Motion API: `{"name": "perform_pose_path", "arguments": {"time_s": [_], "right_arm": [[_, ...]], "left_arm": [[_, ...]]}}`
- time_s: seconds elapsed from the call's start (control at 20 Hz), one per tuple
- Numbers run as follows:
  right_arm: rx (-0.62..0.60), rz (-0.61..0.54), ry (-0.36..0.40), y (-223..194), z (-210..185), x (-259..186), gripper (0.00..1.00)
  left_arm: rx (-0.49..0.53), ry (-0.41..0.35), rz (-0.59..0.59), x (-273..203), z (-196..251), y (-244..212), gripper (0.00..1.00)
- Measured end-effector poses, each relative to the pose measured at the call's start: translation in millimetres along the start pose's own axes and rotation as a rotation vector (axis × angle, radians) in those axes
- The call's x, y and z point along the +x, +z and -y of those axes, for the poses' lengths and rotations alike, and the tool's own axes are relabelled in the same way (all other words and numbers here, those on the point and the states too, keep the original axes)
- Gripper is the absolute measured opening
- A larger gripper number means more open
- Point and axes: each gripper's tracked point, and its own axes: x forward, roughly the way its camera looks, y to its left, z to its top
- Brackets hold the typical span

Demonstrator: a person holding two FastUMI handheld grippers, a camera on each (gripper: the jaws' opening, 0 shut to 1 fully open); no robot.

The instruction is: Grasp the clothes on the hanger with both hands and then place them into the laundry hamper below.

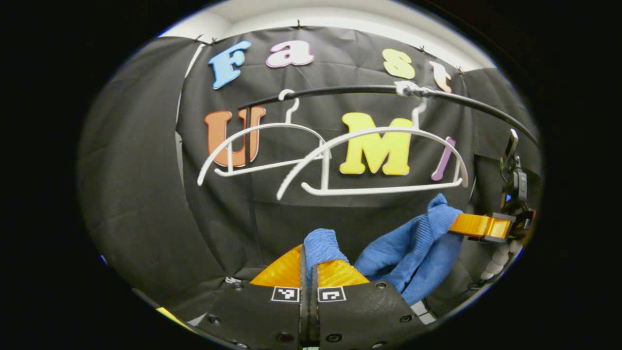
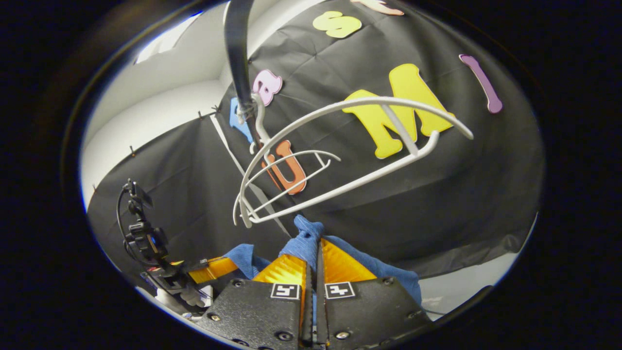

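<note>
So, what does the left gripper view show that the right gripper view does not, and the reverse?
Left gripper view: the right gripper from afar, pinching one end of the blue garment, which sags between the two grippers. Right gripper view: the left gripper from afar, plus a white wall. Shared: two bare white hangers on the black rail, and each camera's own gripper shut on the garment.

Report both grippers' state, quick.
Left gripper: closed, pinching one end of the blue cloth.
Right gripper: closed, pinching the other end of the blue cloth, below the bare white hangers.
</note>
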Motion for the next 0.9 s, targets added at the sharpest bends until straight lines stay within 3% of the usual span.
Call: {"name": "perform_pose_path", "arguments": {"time_s": [0.35, 0.8, 0.9], "right_arm": [[-0.067, -0.155, -0.045, -81, 0, 13, 0.06], [-0.092, -0.423, -0.194, -214, 70, 21, 0.06], [-0.083, -0.477, -0.232, -237, 87, 17, 0.06]], "left_arm": [[-0.010, -0.042, -0.132, 7, 26, -79, 0.00], [-0.052, -0.019, -0.369, 21, 27, -224, 0.00], [-0.062, -0.002, -0.424, 24, 26, -254, 0.05]]}}
